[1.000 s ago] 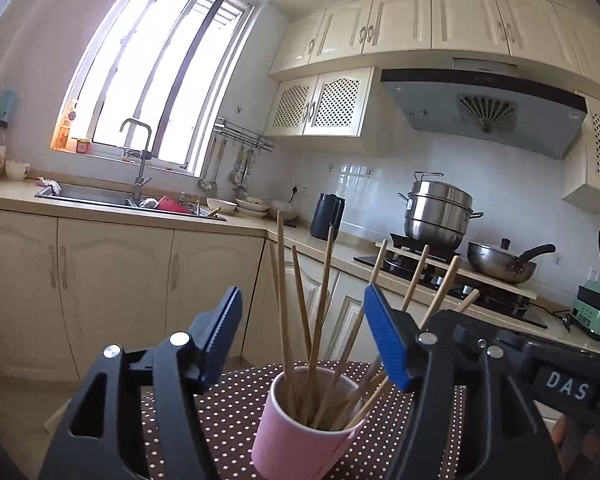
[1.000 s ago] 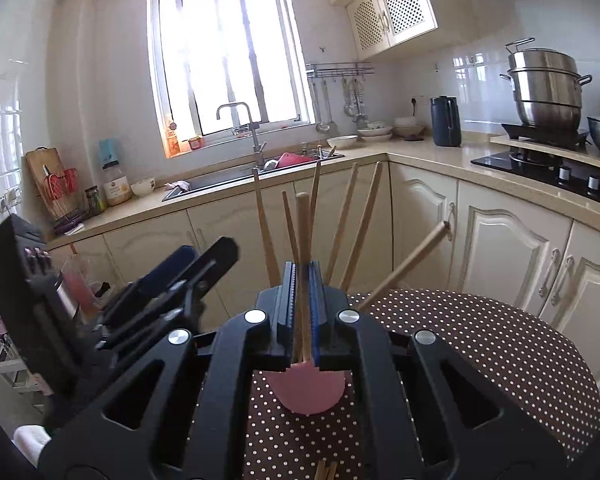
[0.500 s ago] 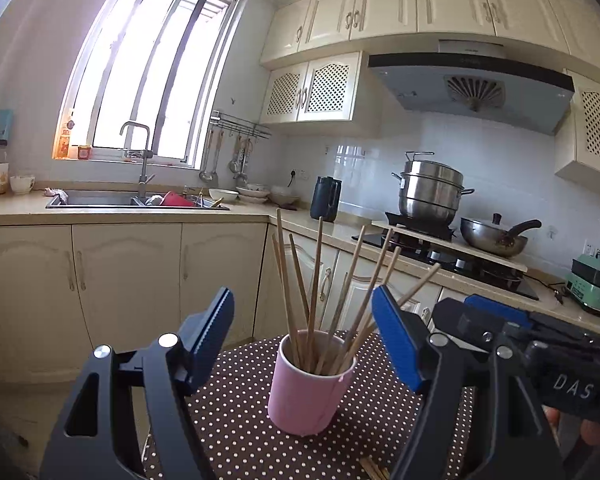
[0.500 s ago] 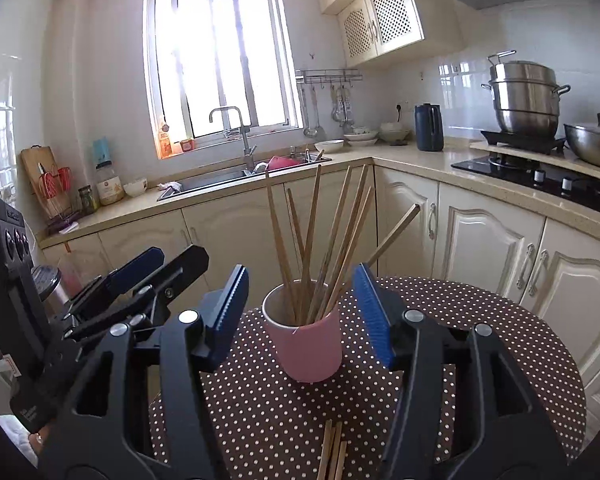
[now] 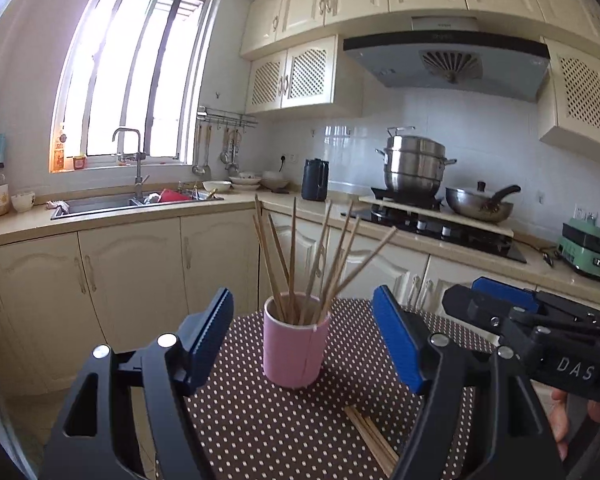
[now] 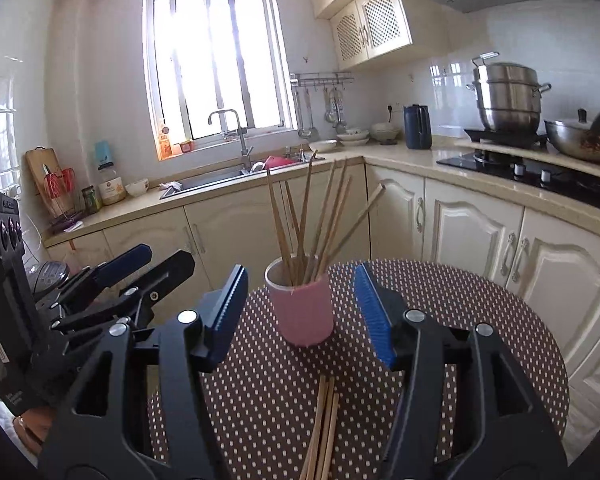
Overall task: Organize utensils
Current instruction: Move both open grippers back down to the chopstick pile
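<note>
A pink cup (image 5: 294, 352) (image 6: 304, 308) stands upright on the brown polka-dot table (image 5: 252, 420) (image 6: 460, 320), with several wooden chopsticks (image 5: 300, 256) (image 6: 308, 220) fanned out in it. A few loose chopsticks (image 5: 370, 436) (image 6: 324, 428) lie on the cloth, nearer to me than the cup. My left gripper (image 5: 302, 296) is open, a little short of the cup, with nothing between its pads. My right gripper (image 6: 300, 270) is also open and empty, and the cup stands just beyond its fingertips. Each gripper shows at the side of the other's view.
Cream kitchen cabinets (image 5: 132, 280) run behind the table. The counter carries a sink (image 5: 100, 202), a dark kettle (image 5: 315, 179) and a stove with a steel pot (image 5: 414, 168) and a wok (image 5: 478, 204). The table's round edge (image 6: 556, 344) curves off to the right.
My right gripper was shut on a chopstick above the cup; it has opened and the chopstick now stands in the cup. Both grippers have drawn back from the cup.
</note>
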`<state>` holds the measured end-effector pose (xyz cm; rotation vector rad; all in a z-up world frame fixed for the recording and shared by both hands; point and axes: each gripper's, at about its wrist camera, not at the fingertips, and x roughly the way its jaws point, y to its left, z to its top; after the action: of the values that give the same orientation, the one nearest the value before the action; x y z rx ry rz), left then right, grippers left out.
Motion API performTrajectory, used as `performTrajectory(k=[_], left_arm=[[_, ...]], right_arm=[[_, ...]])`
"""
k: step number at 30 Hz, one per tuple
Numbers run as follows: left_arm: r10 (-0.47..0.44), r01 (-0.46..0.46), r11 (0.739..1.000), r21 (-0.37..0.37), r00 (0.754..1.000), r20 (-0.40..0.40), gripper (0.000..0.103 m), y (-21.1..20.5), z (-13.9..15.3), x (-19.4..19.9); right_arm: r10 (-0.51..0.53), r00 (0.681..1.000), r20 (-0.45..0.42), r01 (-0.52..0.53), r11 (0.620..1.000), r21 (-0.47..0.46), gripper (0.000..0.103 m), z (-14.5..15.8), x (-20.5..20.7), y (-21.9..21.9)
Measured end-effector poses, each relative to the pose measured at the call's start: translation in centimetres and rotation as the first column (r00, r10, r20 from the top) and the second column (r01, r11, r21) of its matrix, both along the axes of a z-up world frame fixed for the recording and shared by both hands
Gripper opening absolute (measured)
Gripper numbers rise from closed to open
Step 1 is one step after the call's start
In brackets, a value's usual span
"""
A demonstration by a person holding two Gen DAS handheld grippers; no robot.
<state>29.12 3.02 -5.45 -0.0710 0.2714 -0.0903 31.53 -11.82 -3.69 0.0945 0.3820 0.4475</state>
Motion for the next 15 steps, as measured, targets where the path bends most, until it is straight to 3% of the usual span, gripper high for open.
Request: performTrajectory(k=[9,15], left_arm=[[-0.033,0.031,0.999,-0.017,0.989,-0.141,0.071,-1.8,-2.9,-0.6],[-0.037,0.04,0.999,0.002,0.948,-0.316,0.071,-3.7,-5.9,1.2]], right_arm=[[-0.021,0.997,-0.072,0.02,1.0,-0.014,0.056,-3.6,-1.7,-2.9],[-0.039,0.99,-0.138,0.038,0.999,-0.012,0.057,-6.6,-1.9,-5.1]])
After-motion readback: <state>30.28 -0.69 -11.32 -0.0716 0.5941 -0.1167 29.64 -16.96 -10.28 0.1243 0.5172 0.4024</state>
